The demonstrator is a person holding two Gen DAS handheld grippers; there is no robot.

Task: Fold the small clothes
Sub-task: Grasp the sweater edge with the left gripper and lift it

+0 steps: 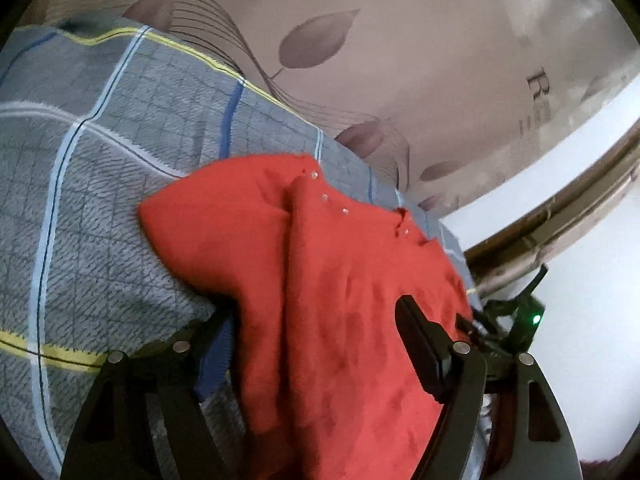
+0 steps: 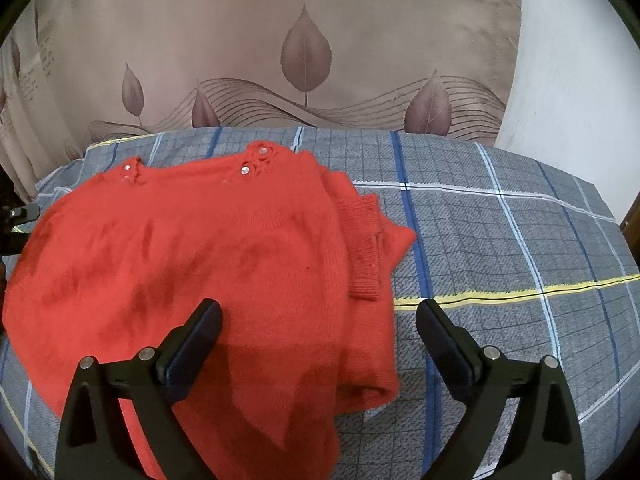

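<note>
Right wrist view: our right gripper (image 2: 318,322) gapes wide, empty, over the sweater's (image 2: 208,248) lower right edge; left gripper (image 1: 316,316) part-open, straddling its hem, grip unclear.

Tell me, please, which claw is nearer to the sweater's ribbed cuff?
Right. The right claw hangs open over the red sweater, just below the ribbed cuff. The left claw straddles the sweater's opposite edge.
</note>
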